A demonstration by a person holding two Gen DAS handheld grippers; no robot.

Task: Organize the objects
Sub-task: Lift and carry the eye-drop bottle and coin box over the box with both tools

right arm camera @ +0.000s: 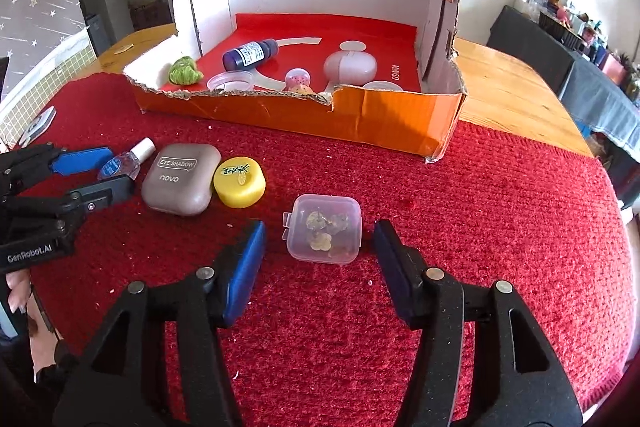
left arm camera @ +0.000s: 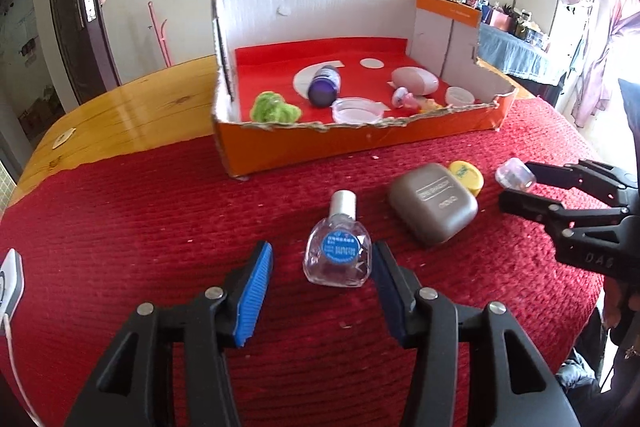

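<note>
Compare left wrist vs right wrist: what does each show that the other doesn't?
Left wrist only: the blue round label face-on on the small clear glass bottle, lying between the open left gripper pads.

Right wrist only: small gold pieces inside the clear square plastic box, between the open right gripper pads; "EYE SHADOW" readable upright on the grey-brown rounded case.

Both: the torn orange cardboard tray, yellow round lid, red knitted cloth.
</note>
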